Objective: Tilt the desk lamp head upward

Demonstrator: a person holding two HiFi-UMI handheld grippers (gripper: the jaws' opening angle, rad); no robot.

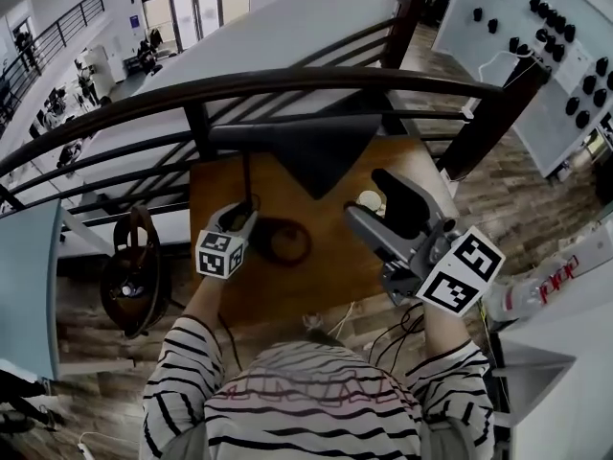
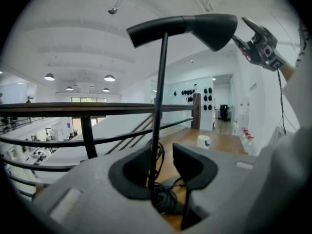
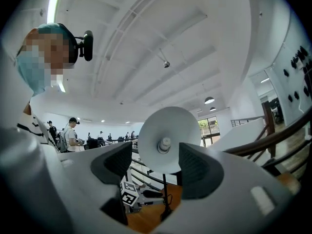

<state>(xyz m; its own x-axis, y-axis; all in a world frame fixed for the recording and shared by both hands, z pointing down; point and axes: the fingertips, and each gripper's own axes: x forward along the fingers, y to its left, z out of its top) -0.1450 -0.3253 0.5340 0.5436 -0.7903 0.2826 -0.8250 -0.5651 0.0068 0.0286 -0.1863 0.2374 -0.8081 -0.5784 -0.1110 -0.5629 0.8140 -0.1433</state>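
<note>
Our left gripper (image 2: 163, 168) has its fingers apart around the lamp pole (image 2: 160, 106). Our right gripper (image 3: 156, 162), fingers also apart, faces the lamp head (image 2: 195, 26). Next we probably grip and raise it.

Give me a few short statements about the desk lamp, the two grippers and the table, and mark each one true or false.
1. The thin black lamp pole stands between the jaws of the left gripper. True.
2. The right gripper has its jaws clamped on the black cone-shaped lamp head. False: the jaws stand apart, and the head's white inside shows beyond them, not gripped.
3. A small white cup stands on the brown wooden table. True.
4. The lamp stands on the floor. False: its round black lamp base rests on the table.
</note>
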